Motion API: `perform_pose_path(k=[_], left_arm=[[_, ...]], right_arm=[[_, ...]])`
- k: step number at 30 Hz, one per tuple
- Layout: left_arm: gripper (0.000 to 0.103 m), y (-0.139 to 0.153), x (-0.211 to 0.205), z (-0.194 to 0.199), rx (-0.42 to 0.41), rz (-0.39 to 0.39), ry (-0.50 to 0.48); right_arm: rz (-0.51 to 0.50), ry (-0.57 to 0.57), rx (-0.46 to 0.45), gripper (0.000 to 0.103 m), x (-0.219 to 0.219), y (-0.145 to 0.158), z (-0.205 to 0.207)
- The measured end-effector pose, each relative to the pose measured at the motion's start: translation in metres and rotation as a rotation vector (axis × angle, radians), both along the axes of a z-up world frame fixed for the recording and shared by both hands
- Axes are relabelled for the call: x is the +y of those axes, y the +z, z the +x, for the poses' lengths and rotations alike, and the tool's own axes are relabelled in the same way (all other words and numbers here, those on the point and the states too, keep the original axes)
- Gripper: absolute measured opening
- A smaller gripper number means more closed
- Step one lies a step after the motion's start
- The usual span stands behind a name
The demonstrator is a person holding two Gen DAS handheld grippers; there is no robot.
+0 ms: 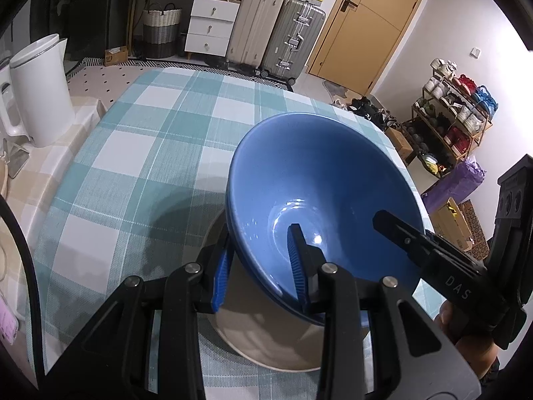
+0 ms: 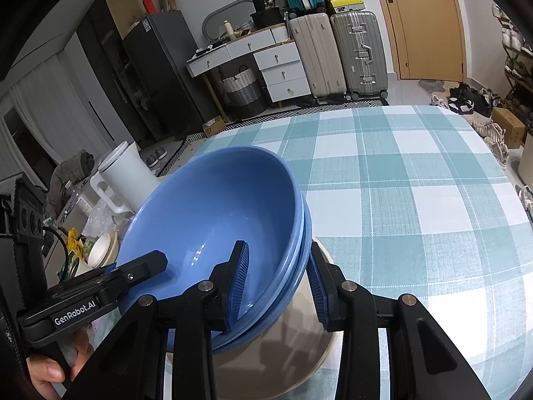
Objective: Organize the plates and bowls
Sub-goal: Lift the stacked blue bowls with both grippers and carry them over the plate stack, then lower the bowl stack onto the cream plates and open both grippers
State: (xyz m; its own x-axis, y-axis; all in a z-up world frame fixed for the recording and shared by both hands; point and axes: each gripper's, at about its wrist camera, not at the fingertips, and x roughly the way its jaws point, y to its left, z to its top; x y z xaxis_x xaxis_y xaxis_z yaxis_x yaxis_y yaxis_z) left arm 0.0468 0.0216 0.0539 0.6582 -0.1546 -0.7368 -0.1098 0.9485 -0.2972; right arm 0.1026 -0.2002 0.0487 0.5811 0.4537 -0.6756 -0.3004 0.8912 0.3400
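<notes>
Blue bowls [image 1: 319, 180], stacked: at least 2 nested, double rim lines visible in the right wrist view. Held tilted above a beige plate [image 1: 266, 340], near the tabletop edge closest to the cameras; contact between stack and plate not determinable.

Left gripper [image 1: 261, 263]: clenched on the near rim of the blue bowls, 1 blue ribbed pad [image 1: 296, 266] inside the bowl, the other outside against the wall. Seen also from the right wrist view at lower left, marked "GenRobot.AI", with a hand [image 2: 50, 373] beneath it.

Right gripper [image 2: 279, 283]: clenched on the opposite side of the same rim, 1 ribbed pad [image 2: 241, 283] inside, 1 outside. Seen from the left wrist view at right, reaching over the bowl's rim.

Beige plate: flat on the teal-and-white checked tablecloth [image 1: 150, 140], directly under the stack, partly covered by it.

Tabletop otherwise: far and middle areas showing only cloth.

Adjacent surface, off the tabletop's left edge: white kettle [image 1: 40, 90], upright; in the right wrist view a small cream bowl [image 2: 103, 250] and assorted clutter beside it.

Background: white drawer unit [image 1: 210, 26], 2 upright suitcases [image 1: 279, 33], wooden door [image 1: 369, 23], shoe rack [image 1: 456, 113].
</notes>
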Motion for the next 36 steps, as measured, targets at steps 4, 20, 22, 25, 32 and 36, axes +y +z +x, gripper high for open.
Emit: perform_pose_path(k=[4,20,22,25,32,36], left_arm=[[0.029,0.001,-0.001,0.002,0.0,0.002,-0.003],[0.03,-0.002,-0.003,0.016,-0.015,0.045,-0.028],[0.032,-0.002,-0.004,0.017,-0.025,0.065,-0.044],[0.04,-0.001,-0.004,0.015,-0.052,0.096,-0.059],[0.079,0.011,-0.004,-0.006,-0.18,0.158,-0.087],[0.082,0.018,-0.001,-0.019,-0.231,0.171,-0.089]], right_arm=[[-0.002,-0.006,-0.002,0.036,0.0,-0.001,0.003],[-0.01,0.008,-0.005,0.037,-0.002,-0.003,0.006],[-0.017,0.016,-0.006,0.038,-0.001,-0.003,0.005],[-0.037,0.029,-0.026,0.043,-0.001,-0.002,0.004],[-0.083,0.05,-0.085,0.074,-0.002,0.002,-0.003],[-0.054,0.074,-0.123,0.093,-0.007,0.005,-0.009]])
